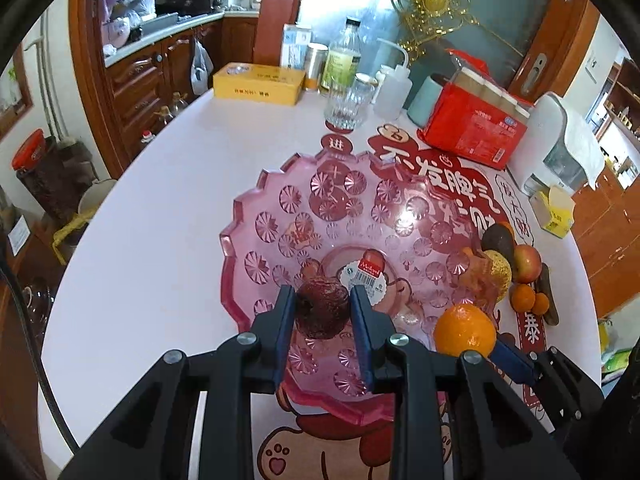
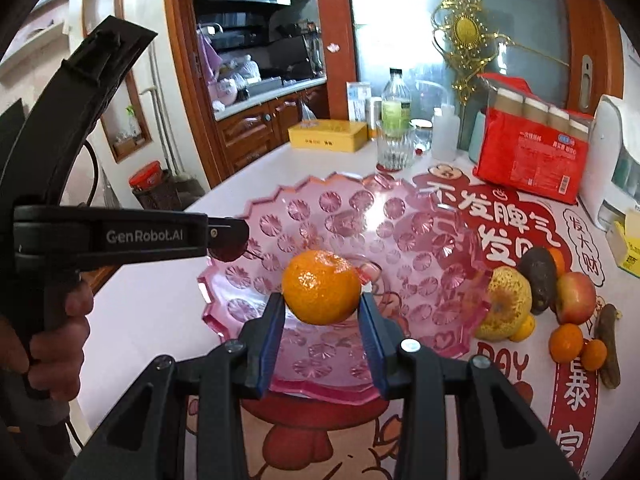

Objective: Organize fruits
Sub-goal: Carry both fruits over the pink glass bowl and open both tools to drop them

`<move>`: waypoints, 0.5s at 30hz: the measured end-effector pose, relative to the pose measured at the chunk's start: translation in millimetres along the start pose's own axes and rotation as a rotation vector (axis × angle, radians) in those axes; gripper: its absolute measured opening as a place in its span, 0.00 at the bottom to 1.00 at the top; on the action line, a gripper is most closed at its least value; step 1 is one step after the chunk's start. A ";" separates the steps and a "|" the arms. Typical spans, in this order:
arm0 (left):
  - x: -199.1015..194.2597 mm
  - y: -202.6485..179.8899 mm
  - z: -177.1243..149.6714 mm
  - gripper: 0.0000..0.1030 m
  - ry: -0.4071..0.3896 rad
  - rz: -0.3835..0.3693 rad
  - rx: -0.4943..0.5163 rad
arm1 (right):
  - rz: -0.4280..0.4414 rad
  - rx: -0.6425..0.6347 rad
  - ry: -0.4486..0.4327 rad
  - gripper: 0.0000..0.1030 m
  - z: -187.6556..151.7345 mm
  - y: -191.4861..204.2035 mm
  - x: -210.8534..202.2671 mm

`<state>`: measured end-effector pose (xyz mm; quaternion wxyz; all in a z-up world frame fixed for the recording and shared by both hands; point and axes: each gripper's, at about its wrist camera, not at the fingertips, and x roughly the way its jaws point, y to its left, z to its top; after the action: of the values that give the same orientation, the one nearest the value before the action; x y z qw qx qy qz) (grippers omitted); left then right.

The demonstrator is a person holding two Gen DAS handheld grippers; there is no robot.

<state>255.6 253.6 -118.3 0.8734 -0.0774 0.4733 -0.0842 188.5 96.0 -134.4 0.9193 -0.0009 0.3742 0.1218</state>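
Over the middle of a pink cut-glass fruit bowl (image 1: 244, 216) my left gripper (image 1: 322, 296) is shut on a dark red wrinkled fruit (image 1: 320, 312). My right gripper (image 2: 322, 300) is shut on an orange (image 2: 320, 286) above the same bowl (image 2: 420, 240). That orange (image 1: 464, 330) also shows at the lower right of the left wrist view. In the right wrist view the left gripper (image 2: 228, 244) reaches in from the left, held by a person's hand (image 2: 60, 332). Nothing lies in the bowl.
Right of the bowl lie a spotted yellow fruit (image 2: 504, 304), an avocado (image 2: 538, 276), an apple (image 2: 576, 298), two small mandarins (image 2: 566, 342) and a brown elongated fruit (image 2: 608, 344). Behind it stand a glass tumbler (image 2: 394, 148), a bottle (image 2: 396, 108), a yellow box (image 2: 328, 134), a red pack (image 2: 532, 160) and a white appliance (image 2: 616, 168).
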 end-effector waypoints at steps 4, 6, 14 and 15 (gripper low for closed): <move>5.0 -0.4 -1.5 0.49 0.029 -0.004 0.010 | 0.006 0.018 0.029 0.38 -1.0 -2.5 7.3; 3.0 -0.2 -2.5 0.55 0.026 -0.012 -0.006 | 0.000 0.017 0.034 0.44 -0.2 -1.1 7.7; -6.0 0.5 -23.8 0.66 0.036 0.056 -0.023 | 0.004 0.094 -0.002 0.50 -7.4 -8.3 -9.0; -7.4 -0.7 -26.5 0.66 0.040 0.060 -0.017 | -0.002 0.112 -0.003 0.50 -10.5 -11.6 -12.8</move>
<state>229.3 253.0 -126.5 0.8653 -0.0690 0.4934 -0.0552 175.0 80.9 -134.1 0.9186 0.0506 0.3790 0.0998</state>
